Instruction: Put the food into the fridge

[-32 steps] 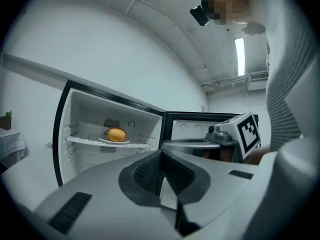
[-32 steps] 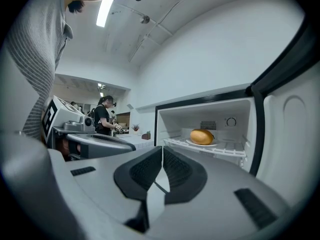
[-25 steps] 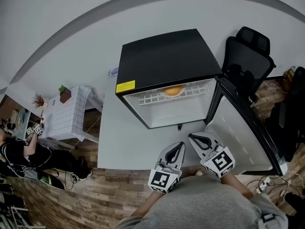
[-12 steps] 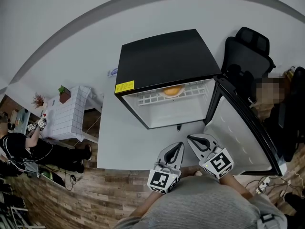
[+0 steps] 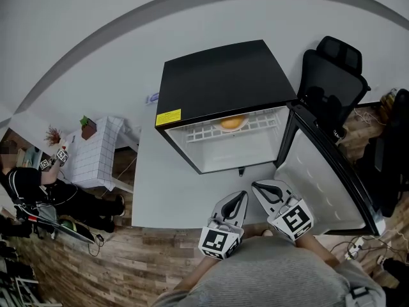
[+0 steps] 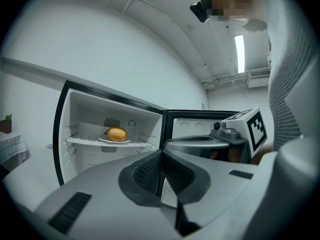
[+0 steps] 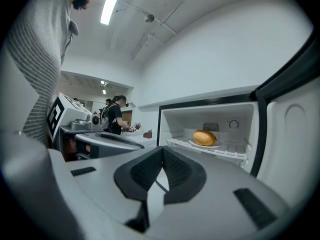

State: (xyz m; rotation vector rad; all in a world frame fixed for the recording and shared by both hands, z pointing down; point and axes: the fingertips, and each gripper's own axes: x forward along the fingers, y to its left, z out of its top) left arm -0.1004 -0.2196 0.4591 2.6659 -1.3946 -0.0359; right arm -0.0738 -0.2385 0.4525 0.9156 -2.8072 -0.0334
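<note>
- Wood-plank floor runs along the bottom of the head view, and a pale surface above it carries a small black fridge at the centre of the frame.
- A yellow sticker sits at the front left corner of the fridge's top.
- Its door stands swung wide open toward the right edge of the frame, white lining facing inward.
- The food, 1 rounded golden-orange piece, lies on a white plate on the wire shelf in the upper part of the fridge, toward the back.
- The left hand-held gripper is at bottom centre of the head view, near the person's body, pointing at the fridge; its 2 jaws are pressed together with nothing between them.
- The right hand-held gripper is just beside it, to its right in the frame, also closed and empty, pads meeting.
- A black office chair stands behind the door at upper right.
- At far left, another person is beside a small white side table.
</note>
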